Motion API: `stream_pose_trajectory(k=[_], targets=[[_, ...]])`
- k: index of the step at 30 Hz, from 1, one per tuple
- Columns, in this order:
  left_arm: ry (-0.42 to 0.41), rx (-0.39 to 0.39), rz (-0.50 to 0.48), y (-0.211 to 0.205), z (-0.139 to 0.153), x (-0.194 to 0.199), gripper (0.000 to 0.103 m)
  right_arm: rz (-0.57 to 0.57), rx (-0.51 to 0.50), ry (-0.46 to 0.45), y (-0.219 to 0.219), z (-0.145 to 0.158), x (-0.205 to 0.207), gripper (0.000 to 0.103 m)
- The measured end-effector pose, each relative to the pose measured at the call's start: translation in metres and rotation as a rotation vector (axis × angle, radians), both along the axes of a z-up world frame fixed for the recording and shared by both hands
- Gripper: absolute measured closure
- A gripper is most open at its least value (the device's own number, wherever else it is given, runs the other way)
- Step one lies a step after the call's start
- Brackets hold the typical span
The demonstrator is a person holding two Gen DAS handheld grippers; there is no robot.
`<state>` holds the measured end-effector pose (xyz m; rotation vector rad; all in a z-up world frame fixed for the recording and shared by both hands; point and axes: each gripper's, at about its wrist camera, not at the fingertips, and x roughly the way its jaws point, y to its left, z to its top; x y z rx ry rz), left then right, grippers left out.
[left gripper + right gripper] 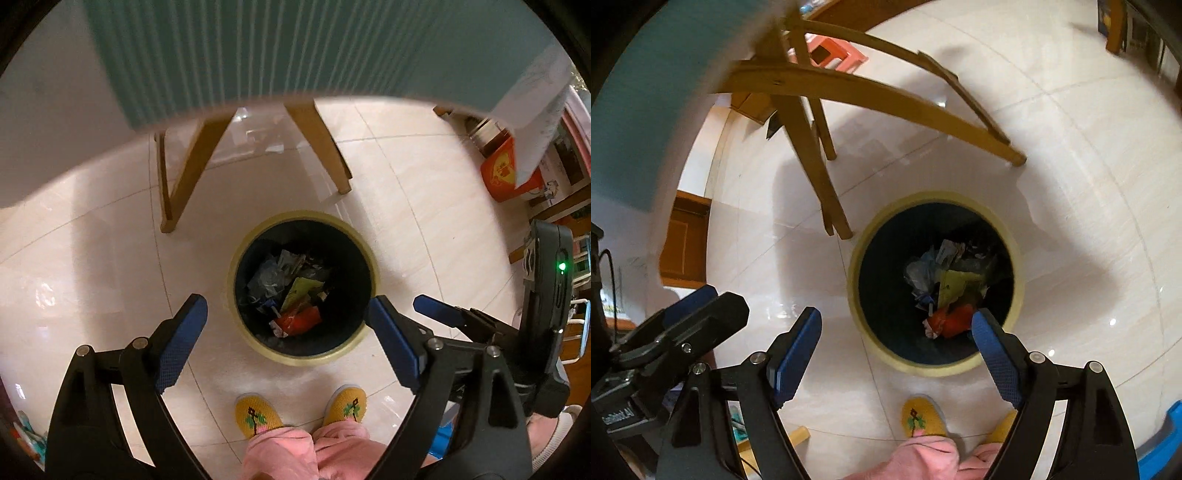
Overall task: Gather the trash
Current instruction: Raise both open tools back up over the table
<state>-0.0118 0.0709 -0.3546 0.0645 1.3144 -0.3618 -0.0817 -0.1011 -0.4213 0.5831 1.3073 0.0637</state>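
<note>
A round bin [255, 341] [862, 325] with a pale yellow rim and dark liner stands on the tiled floor. Inside lie wrappers: an orange-red one [301, 320] [955, 315], a yellow-green one [301, 290] [953, 286] and clear plastic [267, 277] [919, 271]. My left gripper [286, 314] hangs open above the bin's near side, nothing between its blue pads. My right gripper [897, 328] is open too, above the bin's near-left rim, empty. Its blue fingers [434, 308] show at the right of the left wrist view; the left gripper's fingers [690, 299] show at the left of the right wrist view.
A wooden table's legs [184, 173] [809, 162] stand just beyond the bin, under a teal cloth [258, 48]. The person's yellow slippers [256, 415] [921, 415] and pink trousers [295, 452] are just before the bin. An orange-red box [504, 173] and a pink stool [831, 51] stand farther off.
</note>
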Motion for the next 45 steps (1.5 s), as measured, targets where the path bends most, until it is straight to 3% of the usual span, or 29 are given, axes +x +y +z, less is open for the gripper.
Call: stream_pose_trajectory(k=[9, 13, 17, 27, 34, 45], targets=[[-0.036, 0.0, 0.034, 0.012, 0.106, -0.028, 0.015, 0.041, -0.092, -0.052, 0.007, 0.122, -0.021, 0.018], [-0.066, -0.018, 0.04, 0.018, 0.17, -0.041, 0.015, 0.066, -0.116, -0.065, 0.004, 0.183, -0.029, 0.018], [-0.112, -0.041, 0.045, 0.024, 0.238, -0.054, 0.015, 0.108, -0.152, -0.117, 0.002, 0.261, -0.041, 0.018], [-0.283, -0.072, 0.09, 0.031, 0.378, -0.074, 0.015, 0.155, -0.197, -0.273, -0.016, 0.4, -0.068, 0.015], [-0.399, -0.072, 0.116, 0.025, 0.442, -0.083, 0.015, 0.177, -0.22, -0.401, -0.026, 0.466, -0.069, 0.015], [-0.49, -0.047, 0.172, 0.008, 0.48, -0.058, 0.015, 0.24, -0.24, -0.525, -0.029, 0.527, -0.014, 0.015]])
